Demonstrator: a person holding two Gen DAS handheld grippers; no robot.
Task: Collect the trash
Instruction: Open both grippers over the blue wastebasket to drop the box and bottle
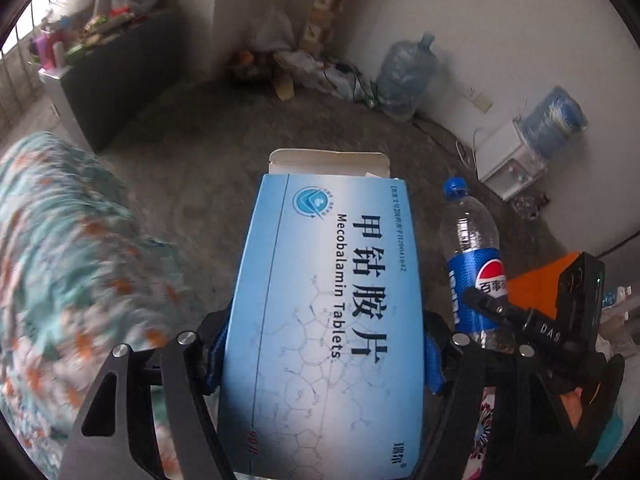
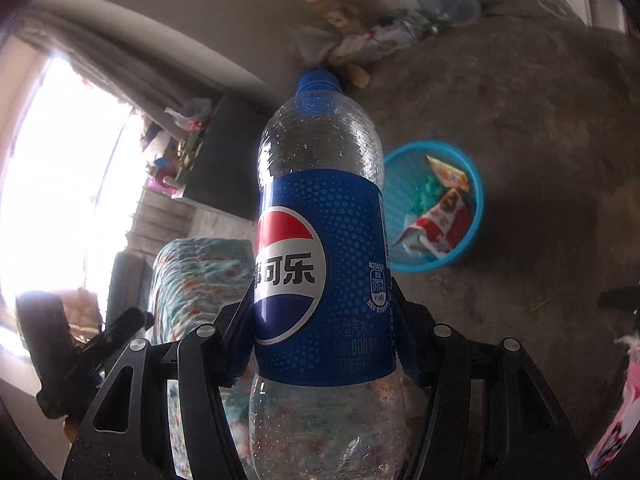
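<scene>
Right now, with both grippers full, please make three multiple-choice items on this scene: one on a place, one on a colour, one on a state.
1. Where is the basket?
A. On the floor, to the right of the bottle
B. On the bed
C. In the left gripper

2. What colour is the bottle's cap?
A. Red
B. Blue
C. White

3. In what state is the far end of the box?
A. Taped shut
C. Crushed flat
B. Flap open

Answers:
1 A: the right wrist view shows the basket standing on the bare floor, right of the bottle.
2 B: the cap is blue in both views.
3 B: the white flap stands up at the far end of the box, which the left gripper holds, while the right gripper holds the bottle.
</scene>
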